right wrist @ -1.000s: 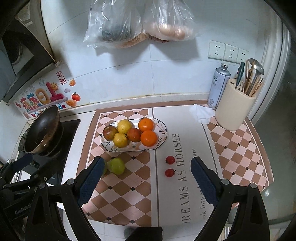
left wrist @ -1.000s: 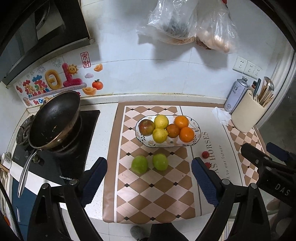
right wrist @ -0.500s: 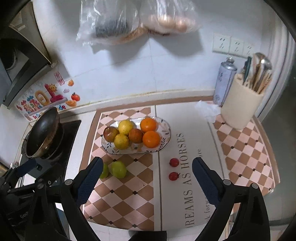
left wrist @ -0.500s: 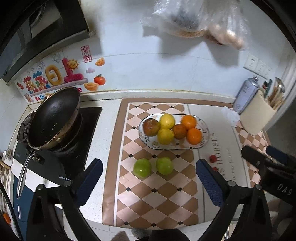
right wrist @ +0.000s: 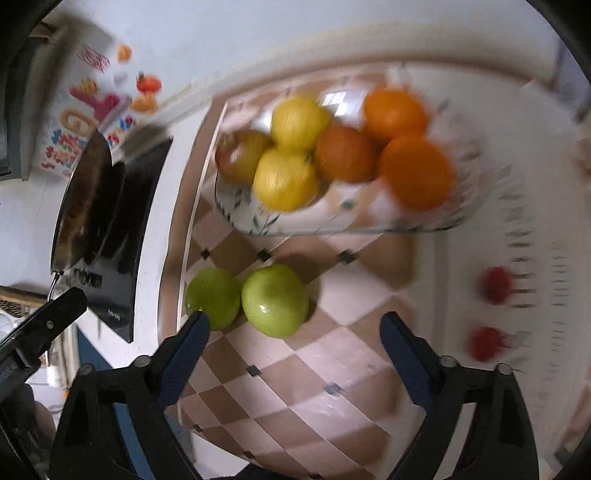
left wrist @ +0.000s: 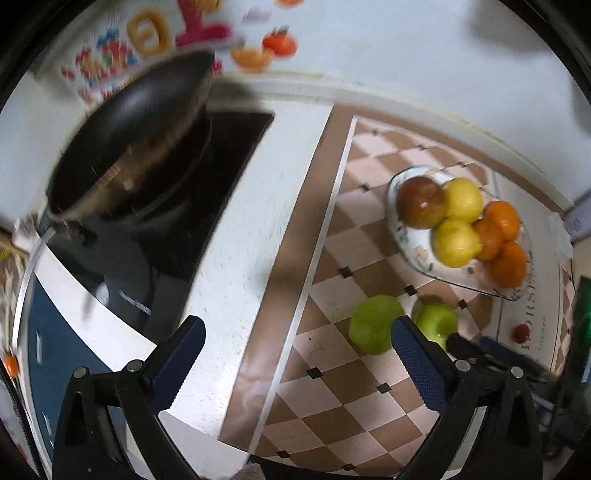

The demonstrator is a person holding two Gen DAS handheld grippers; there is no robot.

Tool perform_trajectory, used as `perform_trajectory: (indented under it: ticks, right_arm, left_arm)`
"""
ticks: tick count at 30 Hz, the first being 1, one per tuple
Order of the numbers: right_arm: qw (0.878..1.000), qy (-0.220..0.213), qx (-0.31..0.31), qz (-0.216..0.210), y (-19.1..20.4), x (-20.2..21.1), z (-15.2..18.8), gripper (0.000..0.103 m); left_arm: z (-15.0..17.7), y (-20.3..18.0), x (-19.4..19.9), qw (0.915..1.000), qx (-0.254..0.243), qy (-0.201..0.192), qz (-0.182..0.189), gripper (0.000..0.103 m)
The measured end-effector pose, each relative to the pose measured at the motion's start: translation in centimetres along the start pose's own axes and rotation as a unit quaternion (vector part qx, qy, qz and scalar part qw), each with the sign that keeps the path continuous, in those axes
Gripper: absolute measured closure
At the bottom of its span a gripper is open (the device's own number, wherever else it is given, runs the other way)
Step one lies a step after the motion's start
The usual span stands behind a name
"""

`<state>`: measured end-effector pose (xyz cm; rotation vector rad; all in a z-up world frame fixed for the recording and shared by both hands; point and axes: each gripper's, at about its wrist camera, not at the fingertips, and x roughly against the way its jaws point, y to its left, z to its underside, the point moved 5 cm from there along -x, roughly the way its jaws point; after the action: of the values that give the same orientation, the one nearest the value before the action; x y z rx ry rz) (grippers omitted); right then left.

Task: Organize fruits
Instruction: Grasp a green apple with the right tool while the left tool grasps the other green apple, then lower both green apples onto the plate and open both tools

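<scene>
Two green apples lie on the checkered mat, one on the left (right wrist: 212, 297) and one on the right (right wrist: 275, 300), in front of a patterned fruit plate (right wrist: 424, 218). The plate holds a red apple (right wrist: 240, 155), two lemons and three oranges. Two small red tomatoes (right wrist: 496, 284) lie right of the apples. My right gripper (right wrist: 291, 332) is open, low over the mat, just in front of the right apple. My left gripper (left wrist: 295, 343) is open over the white counter, left of the green apples (left wrist: 373, 323); the plate (left wrist: 406, 236) shows at its right.
A black pan (left wrist: 129, 136) sits on the dark cooktop (left wrist: 207, 206) at the left. The tiled wall with stickers (left wrist: 199, 33) runs behind the counter. The counter's front edge is close below both grippers. The left gripper's arm (right wrist: 44, 321) shows at the right wrist view's left edge.
Both grippers have dropped down and forward toward the counter. The right one has closed in on the green apples; the left one has swung leftward toward the cooktop. Both stay open.
</scene>
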<state>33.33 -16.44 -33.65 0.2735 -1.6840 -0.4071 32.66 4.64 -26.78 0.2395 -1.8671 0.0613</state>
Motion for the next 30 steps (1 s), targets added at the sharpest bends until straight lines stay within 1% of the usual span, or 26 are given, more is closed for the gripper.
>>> perform_trajectory:
  ticks: [2, 3, 4, 5, 6, 7, 9, 11, 13, 15, 17, 18, 19, 20, 23, 27, 30]
  right_arm:
    - [1.000, 0.025, -0.006, -0.017, 0.0, -2.6, -0.1, 0.026]
    - [0.999, 0.033, -0.006, -0.022, 0.1, -3.6, -0.1, 0.032]
    - [0.999, 0.045, -0.007, -0.030, 0.1, -4.7, -0.1, 0.036]
    - [0.998, 0.051, -0.006, -0.033, 0.2, -5.2, 0.1, 0.044]
    - [0.999, 0.042, 0.003, -0.027, 0.4, -5.2, 0.1, 0.047]
    - [0.999, 0.039, 0.016, -0.019, 0.4, -5.3, 0.3, 0.047]
    - [0.999, 0.035, 0.018, -0.005, -0.2, -5.0, 0.7, 0.047]
    - [0.999, 0.027, 0.033, 0.024, -1.2, -4.1, 1.3, 0.047]
    - [0.998, 0.026, 0.034, 0.042, -2.5, -3.6, 2.0, 0.047]
    - [0.998, 0.029, 0.029, 0.052, -3.6, -3.3, 2.3, 0.047]
    - [0.998, 0.032, 0.019, 0.052, -4.8, -3.6, 2.6, 0.047]
    - [0.999, 0.031, 0.012, 0.043, -5.0, -3.7, 2.7, 0.047]
    - [0.999, 0.030, 0.005, 0.037, -5.3, -3.9, 2.8, 0.047]
    - [0.999, 0.028, 0.004, 0.038, -5.3, -4.0, 2.9, 0.047]
    - [0.999, 0.021, 0.009, 0.049, -4.9, -4.2, 3.0, 0.047]
    - [0.999, 0.013, 0.006, 0.044, -4.6, -4.0, 3.3, 0.047]
    - [1.000, -0.003, -0.003, 0.031, -5.2, -2.6, 3.1, 0.047]
  left_arm:
    - [0.0, 0.1, -1.4, 0.9996, 0.014, 0.024, 0.011, 0.000]
    - [0.1, -0.1, -2.0, 0.9985, 0.021, 0.043, 0.026, 0.000]
    - [0.1, -0.3, -2.6, 0.9979, 0.025, 0.052, 0.030, 0.000]
    - [0.0, -0.6, -3.0, 0.9973, 0.027, 0.059, 0.034, 0.000]
    - [0.0, -0.9, -3.6, 0.9967, 0.026, 0.066, 0.040, 0.000]
    - [-0.1, -1.3, -4.1, 0.9961, 0.024, 0.074, 0.043, 0.000]
    - [0.0, -2.6, -5.0, 0.9955, 0.006, 0.083, 0.047, 0.000]
    - [0.1, -3.9, -5.9, 0.9945, -0.024, 0.092, 0.045, 0.000]
    - [0.7, -5.6, -7.0, 0.9915, -0.061, 0.107, 0.043, 0.000]
    - [1.3, -7.1, -8.2, 0.9876, -0.095, 0.118, 0.042, 0.001]
    - [1.8, -8.1, -8.9, 0.9852, -0.112, 0.121, 0.048, 0.014]
    - [1.9, -8.5, -9.1, 0.9844, -0.117, 0.119, 0.055, 0.033]
    - [1.9, -8.9, -9.4, 0.9839, -0.120, 0.118, 0.058, 0.047]
    - [2.0, -9.1, -9.6, 0.9837, -0.123, 0.118, 0.056, 0.047]
    - [1.9, -9.3, -9.4, 0.9857, -0.126, 0.098, 0.054, 0.048]
    - [1.6, -9.2, -8.9, 0.9866, -0.120, 0.090, 0.066, 0.048]
    - [0.9, -9.4, -7.7, 0.9870, -0.115, 0.080, 0.078, 0.048]
